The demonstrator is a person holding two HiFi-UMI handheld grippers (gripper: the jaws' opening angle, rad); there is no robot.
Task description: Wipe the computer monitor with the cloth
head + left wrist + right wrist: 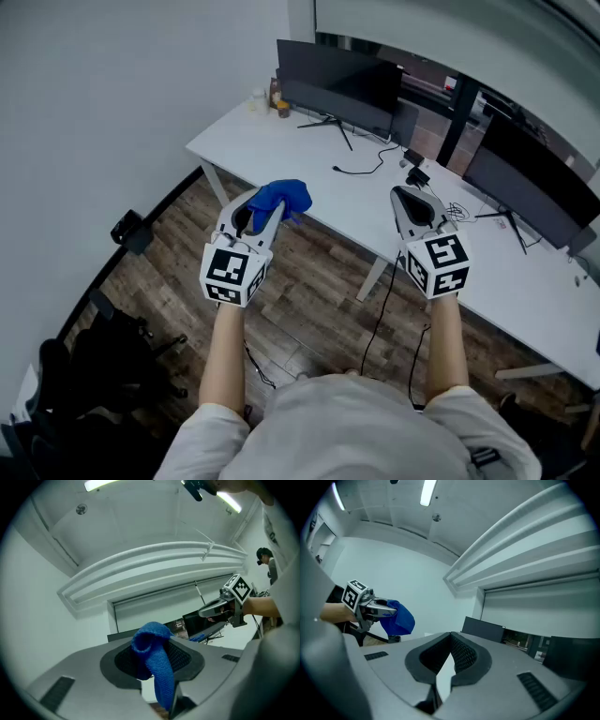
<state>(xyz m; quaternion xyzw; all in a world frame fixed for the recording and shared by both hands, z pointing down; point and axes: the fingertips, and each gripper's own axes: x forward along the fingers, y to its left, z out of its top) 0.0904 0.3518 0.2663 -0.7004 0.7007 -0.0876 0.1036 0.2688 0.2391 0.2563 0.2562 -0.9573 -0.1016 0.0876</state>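
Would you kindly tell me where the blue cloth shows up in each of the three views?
Head view: the blue cloth, left of centre, at the tips of the left gripper.
Left gripper view: the blue cloth, bottom centre, clamped between the jaws.
Right gripper view: the blue cloth, middle left, held by the left gripper.
Shared landmark: the dark monitor on the white desk.

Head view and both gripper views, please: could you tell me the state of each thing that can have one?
left gripper: shut on the blue cloth.
blue cloth: bunched, pinched between the jaws, not touching any screen.
right gripper: shut, nothing between its jaws.
left-hand monitor: upright on its stand, screen dark.
right-hand monitor: upright, screen dark.
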